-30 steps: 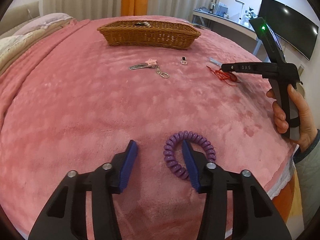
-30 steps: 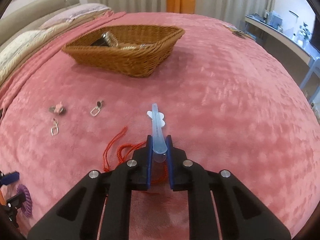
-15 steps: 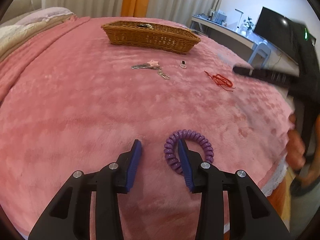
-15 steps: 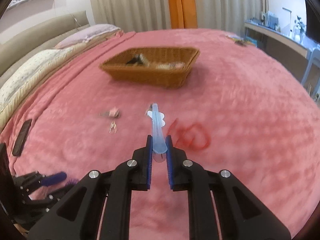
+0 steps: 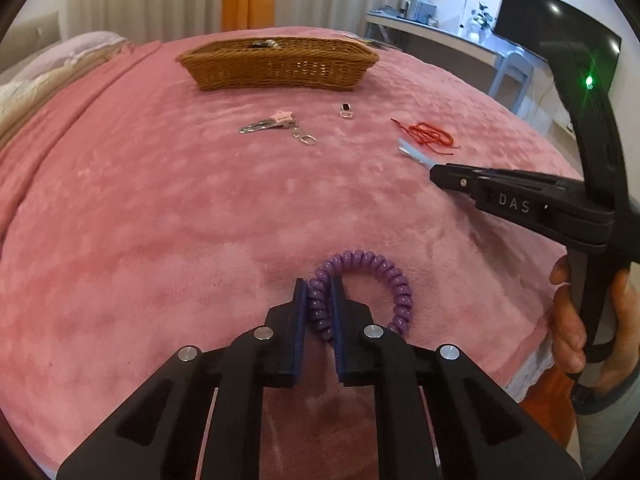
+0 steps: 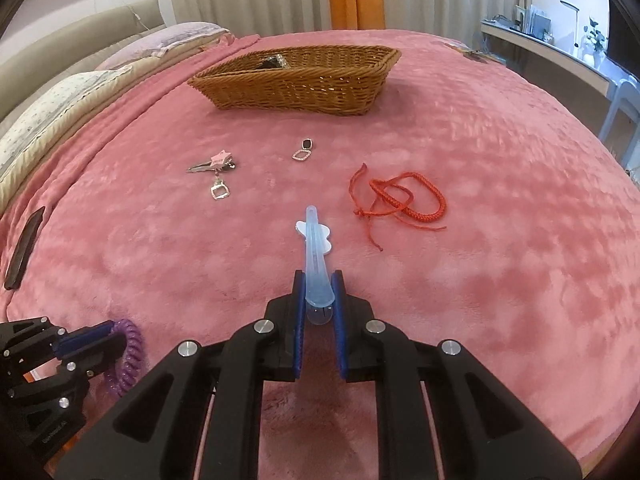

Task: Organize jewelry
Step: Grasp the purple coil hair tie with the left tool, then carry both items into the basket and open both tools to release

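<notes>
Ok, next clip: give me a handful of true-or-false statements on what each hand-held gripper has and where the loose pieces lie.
1. The left hand-held gripper has the purple coil bracelet between its closing pads. True.
2. The right hand-held gripper is empty. False: it grips a pale blue hair clip.
3. The red braided cord lies inside the wicker basket. False: it lies on the pink blanket.
4. The star-topped clip lies on the blanket, in front of the basket. True.

Purple coil bracelet (image 5: 372,280) is lying flat on the blanket; pale blue hair clip (image 6: 316,256) is projecting forward, clamped at its base.
</notes>
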Demonstrator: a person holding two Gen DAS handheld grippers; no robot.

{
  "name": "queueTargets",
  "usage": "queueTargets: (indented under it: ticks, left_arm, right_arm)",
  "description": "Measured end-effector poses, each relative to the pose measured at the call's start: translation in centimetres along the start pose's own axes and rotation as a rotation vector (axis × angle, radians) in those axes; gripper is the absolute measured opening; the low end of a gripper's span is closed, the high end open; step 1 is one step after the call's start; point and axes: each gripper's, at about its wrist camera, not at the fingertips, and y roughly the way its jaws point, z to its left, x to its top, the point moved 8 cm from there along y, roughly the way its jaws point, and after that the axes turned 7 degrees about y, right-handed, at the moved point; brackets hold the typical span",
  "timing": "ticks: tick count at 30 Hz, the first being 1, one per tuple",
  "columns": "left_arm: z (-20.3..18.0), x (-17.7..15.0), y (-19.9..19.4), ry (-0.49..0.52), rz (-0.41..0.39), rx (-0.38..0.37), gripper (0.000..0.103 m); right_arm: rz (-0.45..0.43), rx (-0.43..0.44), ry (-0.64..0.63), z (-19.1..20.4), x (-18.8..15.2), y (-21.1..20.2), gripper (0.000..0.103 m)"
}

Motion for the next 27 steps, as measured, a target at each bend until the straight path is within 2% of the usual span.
queueTargets:
  ticks: [7,11,16,19,22,27]
  left_arm:
    - [1.5,2.6,-2.0,-0.051,-0.113,-0.001,0.009]
    - [2.8,6.6,-3.8,-0.043,-0.207,0.019,0.009]
    - [5.3,14.2,-4.8,-0.023,-0.324,0.077,0.009]
    - [7.2,18.6,-4.1,-0.027,-0.372,0.109,0.009]
    - [8.9,22.3,-2.4,-0.042,-0.397,0.123,0.009]
    - [11.6,26.9,2.5,-0.068,-0.386,0.138,0.009]
  right_arm:
    - [-0.067,0.025,0.0,0.6,2.2,-2.4,0.011]
    - [-0.142,0.019,-0.038,1.7,5.5,-4.3,0.011]
    - [-0.235,-0.003,-0.084,3.0,11.5,-5.3,0.011]
    - [-0.273,-0.02,-0.093,3.3,15.5,-4.3,0.011]
    - [-0.261,-0.001,-0.063,3.2,19.2,-1.5,0.011]
    - [-0.215,0.011,-0.005,2.3,23.2,3.9,0.011]
